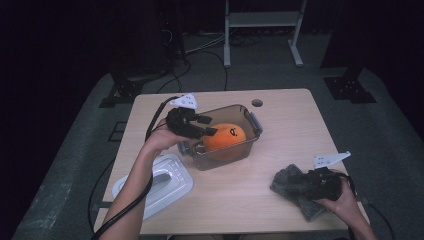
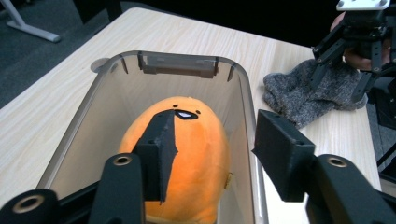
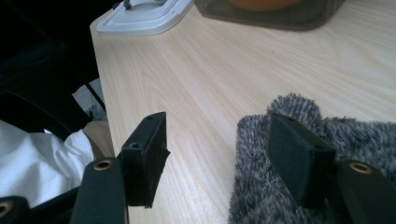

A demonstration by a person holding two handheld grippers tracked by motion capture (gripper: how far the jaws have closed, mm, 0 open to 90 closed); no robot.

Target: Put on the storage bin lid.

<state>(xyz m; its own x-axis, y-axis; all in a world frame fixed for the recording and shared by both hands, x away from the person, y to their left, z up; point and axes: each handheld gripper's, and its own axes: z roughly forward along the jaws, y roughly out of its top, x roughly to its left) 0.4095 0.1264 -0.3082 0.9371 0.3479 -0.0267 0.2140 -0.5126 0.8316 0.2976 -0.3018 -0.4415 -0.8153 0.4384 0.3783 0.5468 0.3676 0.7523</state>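
We see the left hand-held gripper (image 1: pixel 207 126) poised over the near-left end of a clear plastic container (image 1: pixel 252 121) that stands in the middle of the wooden table (image 1: pixel 290 115). Inside the container lies an orange plush toy (image 1: pixel 225 137) with a small face printed on it. In the left gripper view, one jaw hangs over the toy and the other over the container's side wall, and the jaws stand partly apart with nothing pinched between them; the pads (image 2: pixel 161 154) press on nothing.

The right hand-held gripper (image 1: pixel 300 181) sits at the near-right corner of the table, resting on a grey fuzzy cloth (image 1: pixel 284 180). In the right gripper view its jaws are spread wide: one pad (image 3: pixel 299 154) lies on the cloth (image 3: pixel 280 177), the other (image 3: pixel 147 154) hangs above bare tabletop beside it, so we read the cloth as touched but not clamped.

The container's white lid (image 1: pixel 167 182) lies flat on the near-left part of the table, well apart from the cloth and just beside the container's near corner. The person's forearms come in from the near edge.
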